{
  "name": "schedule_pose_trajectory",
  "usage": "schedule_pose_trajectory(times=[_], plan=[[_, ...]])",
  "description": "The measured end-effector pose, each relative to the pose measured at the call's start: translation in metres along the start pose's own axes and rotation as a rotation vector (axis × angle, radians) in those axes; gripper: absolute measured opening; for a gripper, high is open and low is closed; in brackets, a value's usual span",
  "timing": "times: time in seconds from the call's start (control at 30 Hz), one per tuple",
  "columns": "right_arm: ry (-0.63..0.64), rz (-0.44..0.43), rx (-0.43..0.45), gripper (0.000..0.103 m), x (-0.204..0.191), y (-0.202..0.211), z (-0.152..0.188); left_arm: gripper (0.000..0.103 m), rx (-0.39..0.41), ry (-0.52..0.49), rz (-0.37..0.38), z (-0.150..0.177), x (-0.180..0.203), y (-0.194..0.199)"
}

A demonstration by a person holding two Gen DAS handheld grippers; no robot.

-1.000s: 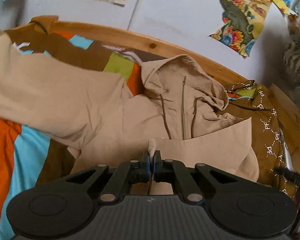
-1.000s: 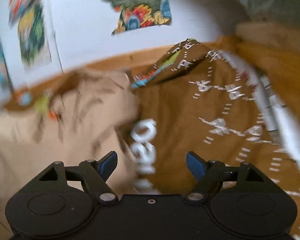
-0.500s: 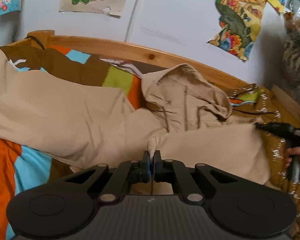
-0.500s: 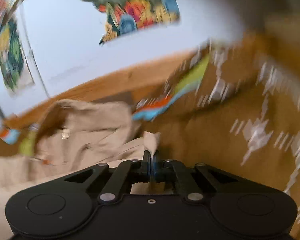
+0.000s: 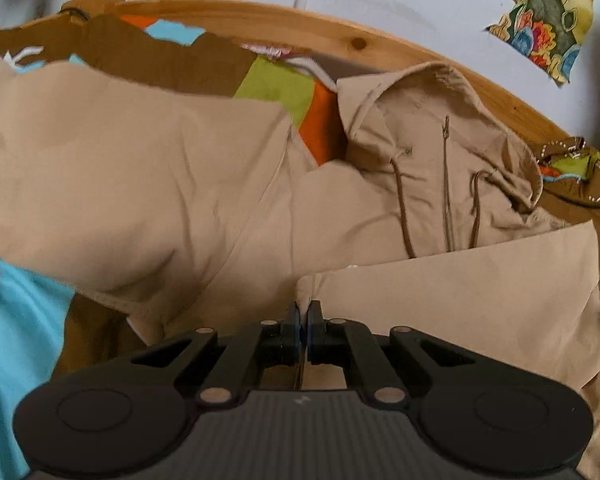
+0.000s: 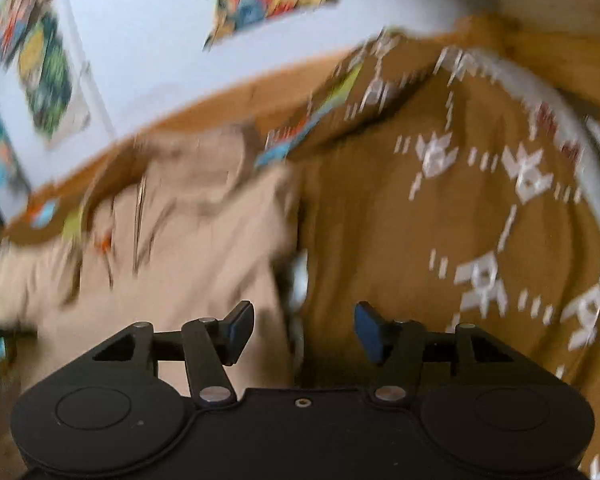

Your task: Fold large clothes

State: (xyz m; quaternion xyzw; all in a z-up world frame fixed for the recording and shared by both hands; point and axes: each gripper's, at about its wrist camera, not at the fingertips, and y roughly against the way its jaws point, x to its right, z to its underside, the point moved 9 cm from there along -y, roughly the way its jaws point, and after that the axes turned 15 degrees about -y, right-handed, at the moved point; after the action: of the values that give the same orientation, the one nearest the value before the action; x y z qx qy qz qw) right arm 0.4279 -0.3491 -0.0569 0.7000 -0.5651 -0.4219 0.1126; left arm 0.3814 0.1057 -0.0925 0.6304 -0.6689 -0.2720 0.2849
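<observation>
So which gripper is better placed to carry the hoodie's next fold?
Probably the left gripper: it is shut on a pinch of the tan hoodie. The right gripper is open, holding nothing, over the hoodie's edge and the brown bedspread.

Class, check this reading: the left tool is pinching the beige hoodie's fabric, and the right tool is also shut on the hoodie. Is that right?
Not quite. The left tool is indeed shut on a fold of the beige hoodie, but the right wrist view shows the right tool open, its pads apart and gripping nothing, above the hoodie's edge and the brown patterned bedspread.
</observation>
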Motion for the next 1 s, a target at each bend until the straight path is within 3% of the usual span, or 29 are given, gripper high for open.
schedule_pose_trajectory(times=[0.03, 0.1, 0.27, 0.3, 0.37, 0.4, 0.47, 0.5, 0.63, 0.7, 0.77, 0.87, 1.0], plan=[[-0.007, 0.0, -0.02, 0.054, 0.0, -0.004, 0.007, 0.001, -0.011, 0.007, -0.003, 0.004, 0.0, -0.003], [-0.012, -0.009, -0.045, 0.001, -0.002, -0.008, 0.018, 0.001, -0.024, 0.007, -0.025, 0.007, 0.0, -0.008], [0.019, 0.057, -0.049, 0.002, -0.004, -0.009, 0.035, 0.005, -0.102, -0.038, -0.097, 0.013, -0.001, -0.021], [0.002, 0.059, -0.035, 0.004, -0.007, -0.008, 0.031, 0.006, -0.094, -0.044, -0.104, 0.008, 0.001, -0.019], [-0.005, 0.04, -0.015, 0.021, -0.011, -0.003, 0.028, 0.012, -0.034, -0.053, -0.093, -0.007, 0.011, -0.01], [0.012, 0.03, -0.014, 0.022, -0.014, -0.002, 0.028, 0.015, -0.001, -0.064, -0.076, -0.016, 0.018, -0.007], [0.037, 0.027, -0.02, 0.034, -0.015, 0.001, 0.031, 0.042, 0.079, -0.099, -0.03, -0.037, 0.042, -0.001], [0.04, 0.025, -0.022, 0.036, -0.014, 0.001, 0.033, 0.048, 0.123, -0.108, -0.002, -0.048, 0.055, 0.001], [0.056, 0.026, -0.03, 0.036, -0.012, -0.004, 0.039, 0.049, 0.219, -0.175, 0.211, -0.098, 0.133, -0.009], [0.062, 0.02, -0.029, 0.036, -0.012, -0.005, 0.04, 0.058, 0.241, -0.215, 0.348, -0.119, 0.182, -0.019], [0.073, 0.009, -0.028, 0.036, -0.014, -0.006, 0.04, 0.062, 0.223, -0.259, 0.463, -0.134, 0.231, -0.035], [0.077, -0.012, -0.027, 0.036, -0.014, -0.004, 0.04, 0.062, 0.143, -0.364, 0.55, -0.144, 0.292, -0.06], [0.065, -0.019, -0.025, 0.035, -0.012, -0.005, 0.039, 0.061, 0.011, -0.377, 0.521, -0.148, 0.326, -0.102]])
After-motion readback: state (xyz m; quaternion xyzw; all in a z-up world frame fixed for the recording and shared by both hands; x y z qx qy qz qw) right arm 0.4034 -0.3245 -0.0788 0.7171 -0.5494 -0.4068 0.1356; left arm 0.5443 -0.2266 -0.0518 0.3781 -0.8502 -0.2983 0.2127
